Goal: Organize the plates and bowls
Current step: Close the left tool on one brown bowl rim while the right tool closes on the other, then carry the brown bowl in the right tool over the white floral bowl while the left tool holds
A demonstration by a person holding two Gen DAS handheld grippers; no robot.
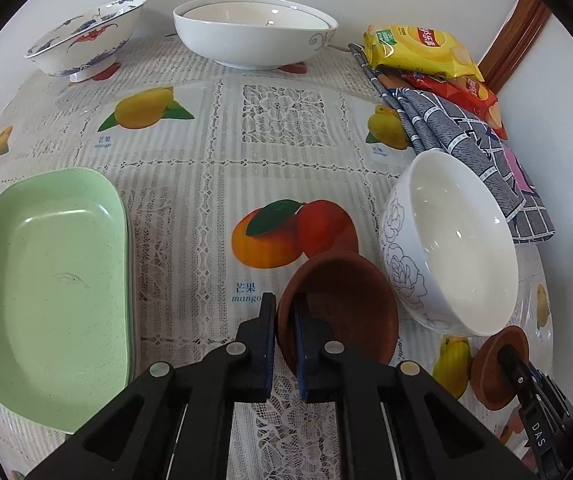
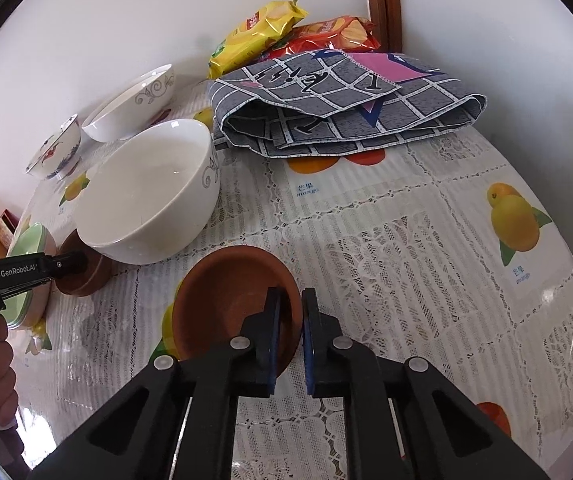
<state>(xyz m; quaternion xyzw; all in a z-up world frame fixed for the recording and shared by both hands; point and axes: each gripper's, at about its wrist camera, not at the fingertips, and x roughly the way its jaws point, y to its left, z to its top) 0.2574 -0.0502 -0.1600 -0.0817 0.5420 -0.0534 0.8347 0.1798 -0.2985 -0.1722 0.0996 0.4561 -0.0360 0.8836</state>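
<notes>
**Two brown saucers pinched beside the rose-patterned bowl**

Spreading under everything is the lace-and-mango tablecloth (image 1: 214, 168), and the landmark on it is the white bowl with outlined roses (image 1: 450, 248), standing upright. Left of that bowl, well apart, lie the stacked green trays (image 1: 46, 280). Behind it, against the wall, sits the big white bowl (image 1: 254, 36) with a smaller one nested inside, and further left of that the blue-and-red painted bowl (image 1: 86, 40). Just behind the rose bowl, on its right, lies the folded grey checked cloth (image 2: 346, 108), with the yellow chip bag (image 2: 258, 32) and red chip bag (image 2: 326, 36) behind it.

The first brown saucer (image 1: 338, 304) touches the rose bowl's near left side; the left gripper (image 1: 284, 344) pinches its rim, one finger inside, one outside. The second brown saucer (image 2: 238, 300) sits just in front of the bowl to the right; the right gripper (image 2: 289, 340) straddles its rim, blue pads close on either side.
</notes>
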